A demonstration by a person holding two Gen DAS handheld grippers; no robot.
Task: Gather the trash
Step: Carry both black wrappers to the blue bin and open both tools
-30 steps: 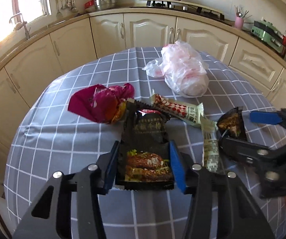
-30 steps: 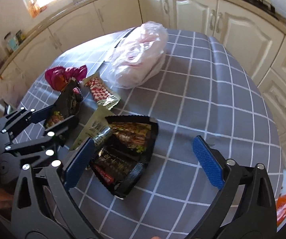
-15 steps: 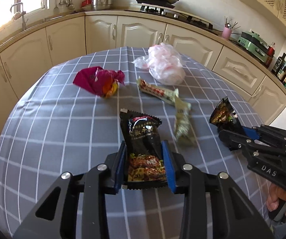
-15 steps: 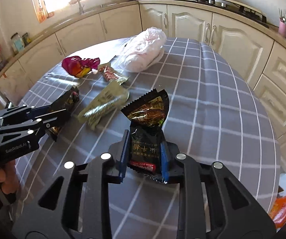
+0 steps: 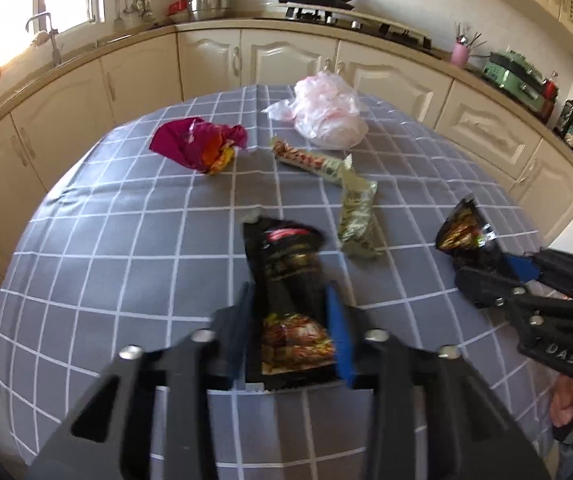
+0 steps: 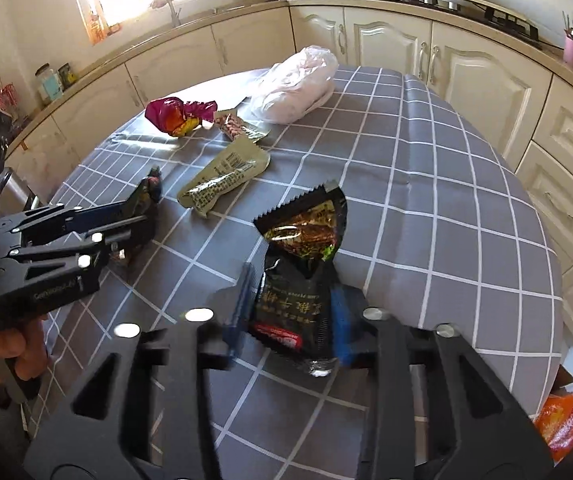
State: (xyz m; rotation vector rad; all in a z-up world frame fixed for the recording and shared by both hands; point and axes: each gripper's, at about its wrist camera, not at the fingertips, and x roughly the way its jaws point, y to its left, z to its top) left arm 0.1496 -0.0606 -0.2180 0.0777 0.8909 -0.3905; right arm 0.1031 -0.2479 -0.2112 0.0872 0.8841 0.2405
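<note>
Covering rnd table: grey checked cloth (image 5: 126, 248) | cream kitchen cabinets (image 5: 214, 60) behind

The round table (image 5: 126, 248), covered with a grey cloth with a white grid, carries four items. A crumpled magenta foil bag (image 5: 196, 146) lies at the far left. A translucent white plastic bag (image 5: 326, 116) lies at the far side. A red-and-white patterned snack wrapper (image 5: 306, 159) touches an olive-green wrapper (image 5: 358, 216).
</note>
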